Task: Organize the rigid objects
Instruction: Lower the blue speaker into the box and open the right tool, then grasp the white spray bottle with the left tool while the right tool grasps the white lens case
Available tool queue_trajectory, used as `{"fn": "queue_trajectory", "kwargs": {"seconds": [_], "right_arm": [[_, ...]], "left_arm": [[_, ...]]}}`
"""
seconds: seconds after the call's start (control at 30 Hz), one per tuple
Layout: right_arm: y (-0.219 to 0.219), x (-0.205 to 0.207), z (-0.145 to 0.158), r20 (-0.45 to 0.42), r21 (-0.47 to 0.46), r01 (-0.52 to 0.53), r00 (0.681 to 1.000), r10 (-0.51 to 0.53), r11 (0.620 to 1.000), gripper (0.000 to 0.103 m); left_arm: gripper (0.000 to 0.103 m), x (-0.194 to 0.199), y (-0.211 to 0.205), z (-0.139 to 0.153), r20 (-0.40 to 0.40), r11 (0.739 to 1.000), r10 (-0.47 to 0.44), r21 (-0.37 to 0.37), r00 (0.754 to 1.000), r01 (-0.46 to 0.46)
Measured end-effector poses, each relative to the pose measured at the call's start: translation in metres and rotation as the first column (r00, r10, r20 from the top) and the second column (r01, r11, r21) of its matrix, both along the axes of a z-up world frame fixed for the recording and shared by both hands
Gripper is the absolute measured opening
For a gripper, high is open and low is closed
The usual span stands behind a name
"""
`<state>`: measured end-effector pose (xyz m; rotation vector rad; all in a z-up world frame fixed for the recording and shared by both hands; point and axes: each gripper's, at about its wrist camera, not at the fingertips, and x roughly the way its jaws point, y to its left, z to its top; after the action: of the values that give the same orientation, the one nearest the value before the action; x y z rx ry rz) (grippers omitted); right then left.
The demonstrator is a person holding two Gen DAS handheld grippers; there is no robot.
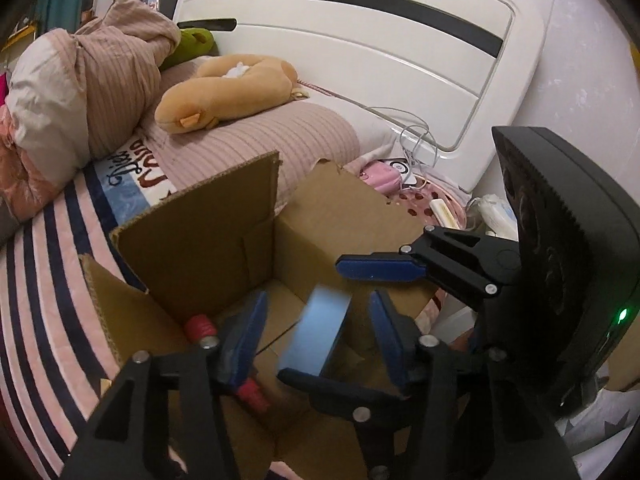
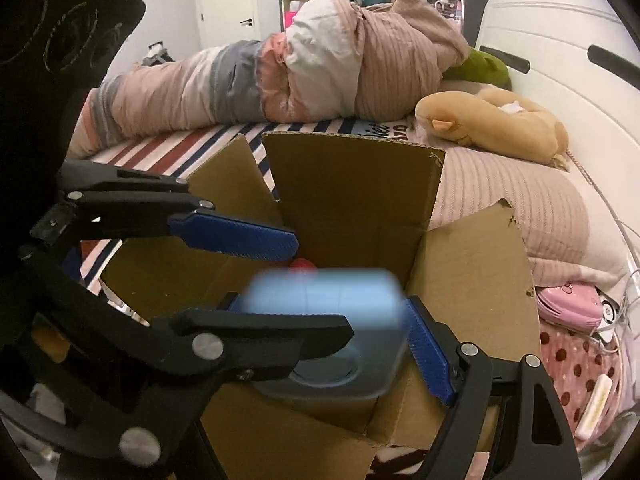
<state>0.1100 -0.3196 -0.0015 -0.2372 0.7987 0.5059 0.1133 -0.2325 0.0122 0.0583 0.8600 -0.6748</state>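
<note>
**Blue box over the open carton**

The blue box point(image 1: 316, 332) hung blurred above the open cardboard carton point(image 1: 200, 248) on the bed point(image 1: 48, 280), untouched by either gripper. The left gripper point(image 1: 316, 336) and the right gripper point(image 1: 340, 320) both had jaws spread apart around it. A red object point(image 1: 200, 326) lay inside. A tan plush toy point(image 1: 224, 92), bundled quilt point(image 2: 320, 68) and pink case point(image 2: 568, 304) crowded round.

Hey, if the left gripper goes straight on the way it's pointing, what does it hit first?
Most likely the light blue container, which lies dead ahead between the open fingers of the left gripper, over the cardboard box. It is blurred, so depth is uncertain; beyond it is the box floor.
</note>
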Motion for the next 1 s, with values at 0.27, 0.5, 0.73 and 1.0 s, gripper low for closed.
{"fn": "queue_trajectory", "kwargs": {"seconds": [0.27,0.5,0.73,1.0], "right_arm": [[0.000,-0.013,0.015,0.038,0.043,-0.006,0.999,0.004,0.999,0.084],[0.027,-0.036,0.036,0.124,0.032,-0.037,0.992,0.032,0.999,0.095],[0.094,-0.069,0.051,0.194,0.009,-0.201,0.961,0.195,0.980,0.096],[0.149,-0.103,0.019,0.151,0.104,-0.339,0.935,0.322,0.935,0.082]], "left_arm": [[0.062,-0.011,0.042,0.020,0.044,0.997,0.067,-0.053,0.997,-0.064],[0.066,-0.037,0.116,0.044,0.114,0.977,0.212,-0.065,0.971,-0.205],[0.067,-0.073,0.200,0.036,0.173,0.918,0.393,-0.023,0.903,-0.396],[0.068,-0.108,0.259,-0.032,0.133,0.837,0.539,0.028,0.832,-0.547]]}}
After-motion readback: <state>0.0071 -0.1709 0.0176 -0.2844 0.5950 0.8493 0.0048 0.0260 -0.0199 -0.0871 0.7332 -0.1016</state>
